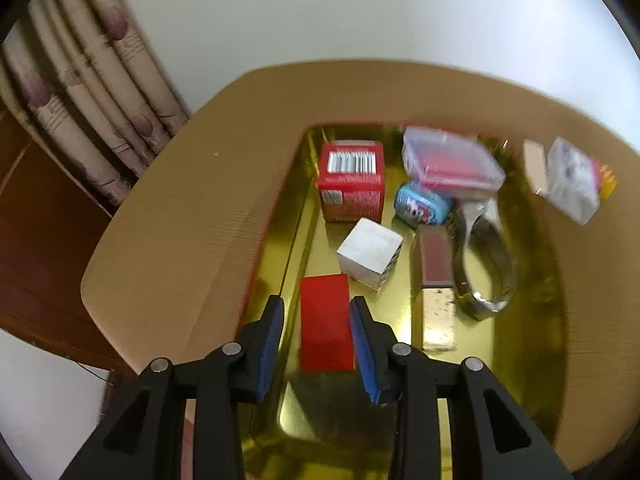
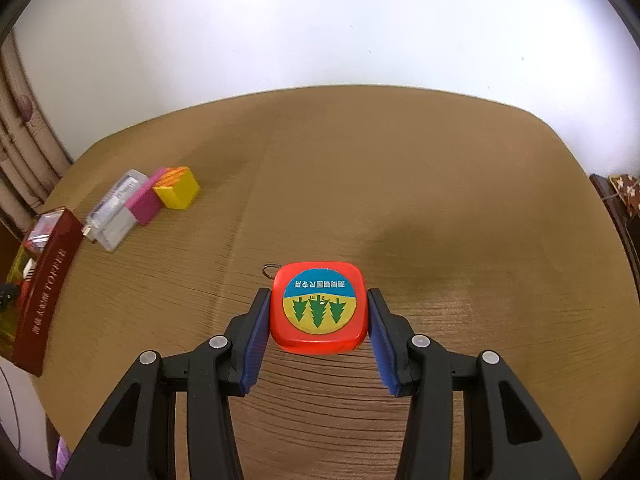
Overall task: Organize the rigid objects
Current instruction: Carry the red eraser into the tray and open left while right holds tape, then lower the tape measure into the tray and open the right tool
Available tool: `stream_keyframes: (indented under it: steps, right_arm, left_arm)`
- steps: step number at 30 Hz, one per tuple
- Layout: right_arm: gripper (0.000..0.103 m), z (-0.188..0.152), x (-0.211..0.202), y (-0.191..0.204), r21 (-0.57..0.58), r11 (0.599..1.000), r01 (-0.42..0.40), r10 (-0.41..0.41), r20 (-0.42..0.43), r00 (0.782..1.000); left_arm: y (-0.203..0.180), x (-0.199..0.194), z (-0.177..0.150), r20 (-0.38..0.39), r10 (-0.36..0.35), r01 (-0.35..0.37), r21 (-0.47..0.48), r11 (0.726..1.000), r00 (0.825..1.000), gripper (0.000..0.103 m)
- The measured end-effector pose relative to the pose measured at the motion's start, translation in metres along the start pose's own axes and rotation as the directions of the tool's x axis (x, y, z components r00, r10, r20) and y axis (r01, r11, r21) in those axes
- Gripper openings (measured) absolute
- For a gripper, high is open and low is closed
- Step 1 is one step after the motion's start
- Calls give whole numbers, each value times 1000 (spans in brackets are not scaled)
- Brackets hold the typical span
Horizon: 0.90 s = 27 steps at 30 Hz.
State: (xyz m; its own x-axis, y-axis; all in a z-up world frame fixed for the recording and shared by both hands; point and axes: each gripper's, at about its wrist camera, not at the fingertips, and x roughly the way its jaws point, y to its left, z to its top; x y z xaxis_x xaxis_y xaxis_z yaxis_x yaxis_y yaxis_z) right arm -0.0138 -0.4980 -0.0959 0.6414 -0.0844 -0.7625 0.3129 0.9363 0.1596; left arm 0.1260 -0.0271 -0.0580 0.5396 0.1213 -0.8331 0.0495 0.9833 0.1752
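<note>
My left gripper (image 1: 318, 320) hangs over a gold-lined box (image 1: 292, 240). A flat red block (image 1: 326, 324) lies between its blue pads; the right pad is at the block's edge, while a gap shows beside the left pad, so the jaws stand open. In the right wrist view my right gripper (image 2: 318, 312) is shut on a red tape measure (image 2: 318, 304) with a blue and yellow tree label, both pads against its sides, just above the tan table (image 2: 400, 160).
Inside the box are a red barcode carton (image 1: 352, 184), a white cube (image 1: 370, 254), a blue tin (image 1: 420, 204), a clear case (image 1: 452, 160), a long maroon bar (image 1: 436, 264) and a metal loop (image 1: 488, 256). On the table stand a yellow cube (image 2: 178, 188), a pink block (image 2: 146, 202) and a clear packet (image 2: 114, 208).
</note>
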Motion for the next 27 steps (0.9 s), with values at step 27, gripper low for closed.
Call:
stream_keyframes:
  steps: [27]
  right_arm:
    - [44, 15, -17, 305, -104, 810, -577, 547, -222, 807]
  left_arm:
    - [79, -77, -91, 153, -35, 87, -345, 935, 988, 46]
